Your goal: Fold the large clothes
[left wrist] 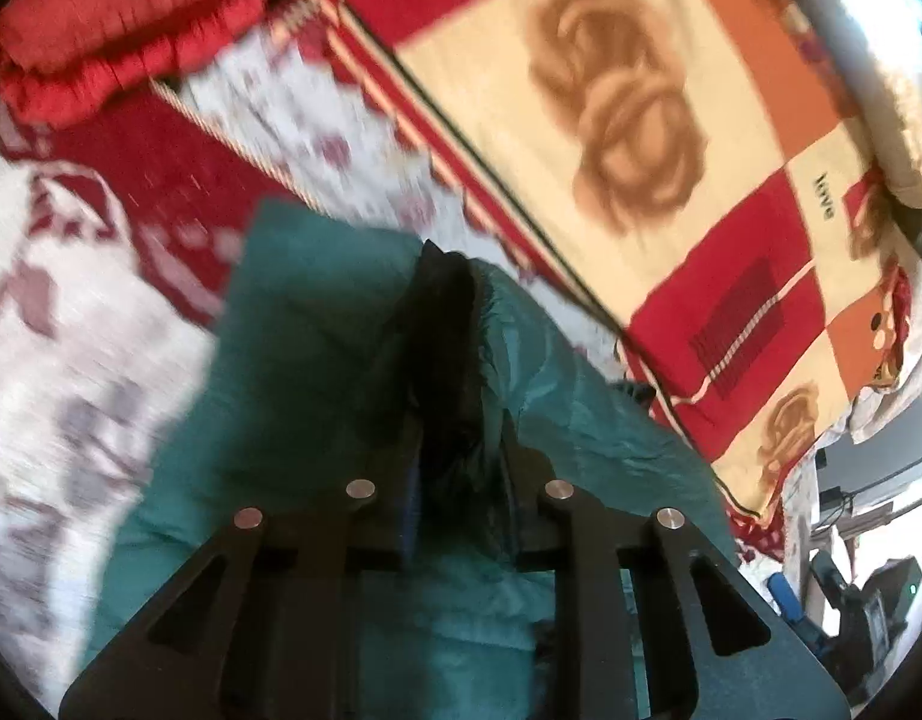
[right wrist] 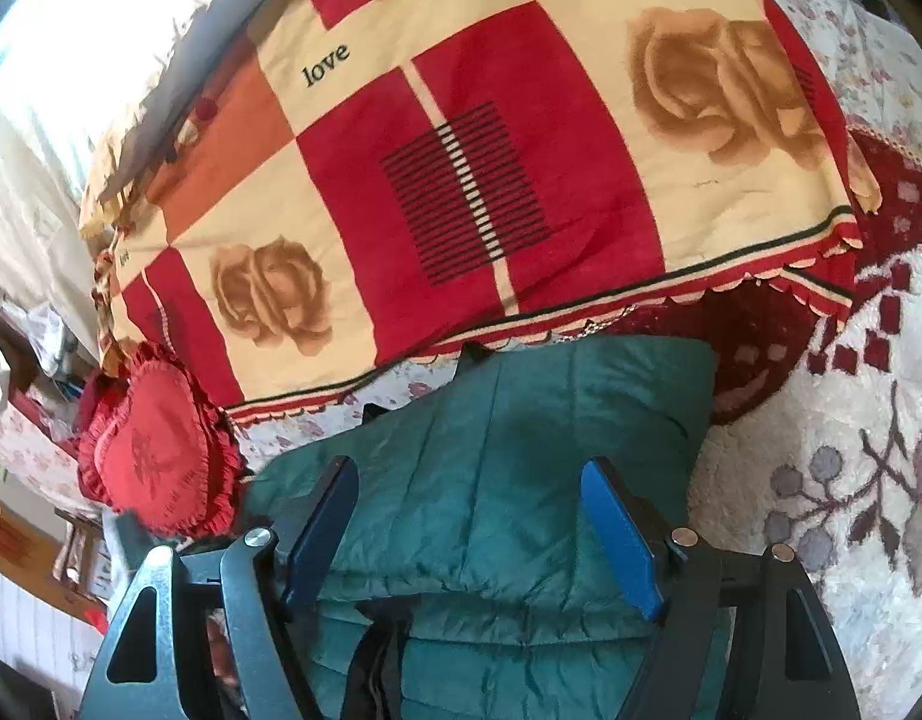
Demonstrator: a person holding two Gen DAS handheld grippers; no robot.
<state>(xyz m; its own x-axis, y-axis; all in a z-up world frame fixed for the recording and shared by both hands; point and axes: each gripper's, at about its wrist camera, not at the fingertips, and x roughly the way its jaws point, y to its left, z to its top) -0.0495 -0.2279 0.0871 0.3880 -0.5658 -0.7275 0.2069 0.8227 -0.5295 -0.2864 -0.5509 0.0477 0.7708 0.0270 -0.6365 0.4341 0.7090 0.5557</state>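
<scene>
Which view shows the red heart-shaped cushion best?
The right wrist view: the red heart-shaped cushion shows sharply there, whole heart outline and frilled edge, lying beside the green jacket. The left wrist view catches the cushion only at its top left edge, blurred and cropped, so its shape is hard to read.

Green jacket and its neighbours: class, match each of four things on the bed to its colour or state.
Things:
1 jacket
2 heart cushion
3 left gripper
4 right gripper

States:
A jaws open over cloth
B red and frilled
C jaws shut on cloth
D green and quilted

Pairs: 1-D, 2-B, 3-C, 4-A
</scene>
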